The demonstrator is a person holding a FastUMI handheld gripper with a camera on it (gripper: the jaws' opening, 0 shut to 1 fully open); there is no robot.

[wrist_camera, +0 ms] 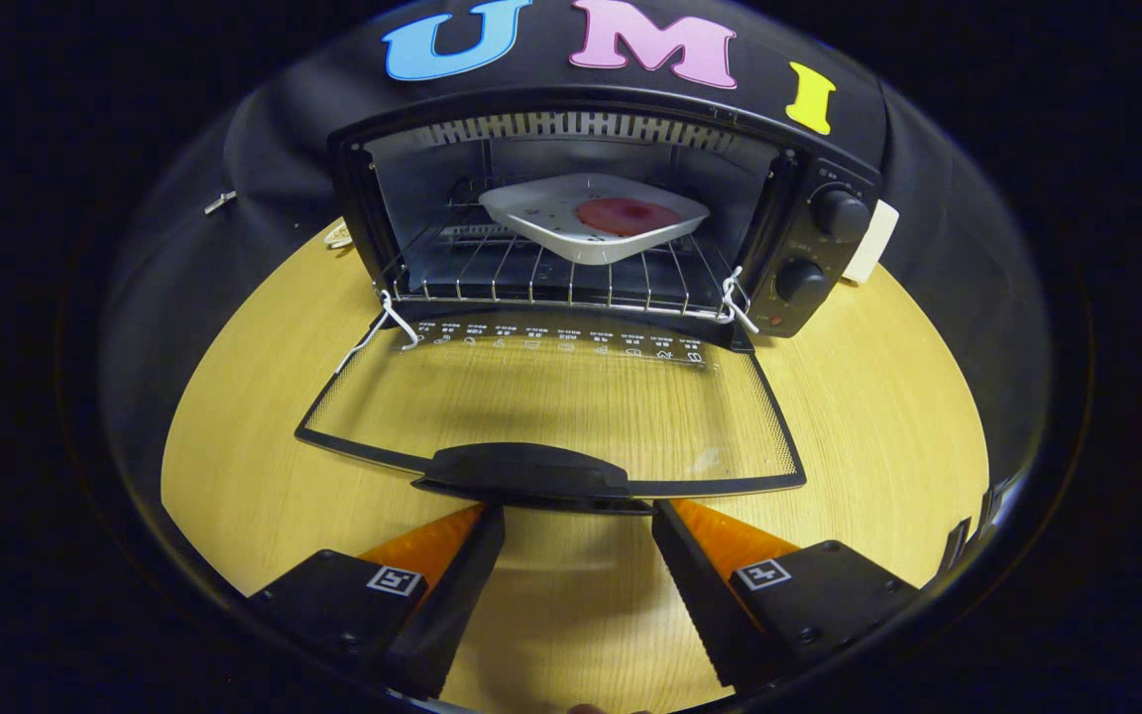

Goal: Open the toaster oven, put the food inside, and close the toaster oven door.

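The black toaster oven [809, 248] stands on the wooden table with its glass door [551, 407] folded down flat toward me. On the wire rack [492, 273] inside rests a white square plate [541, 213] carrying a round reddish slice of food [626, 215]. The door's black handle [526, 468] lies just ahead of my fingertips. My gripper [578, 511] is open, its two fingers spread wide just below the handle, with nothing between them.
The oven's two knobs [839, 213] sit on its right panel. A white plug or block [873, 243] lies behind the oven's right side, and a white cord end [338, 235] behind its left. Bare wooden tabletop [878, 416] runs on both sides of the door.
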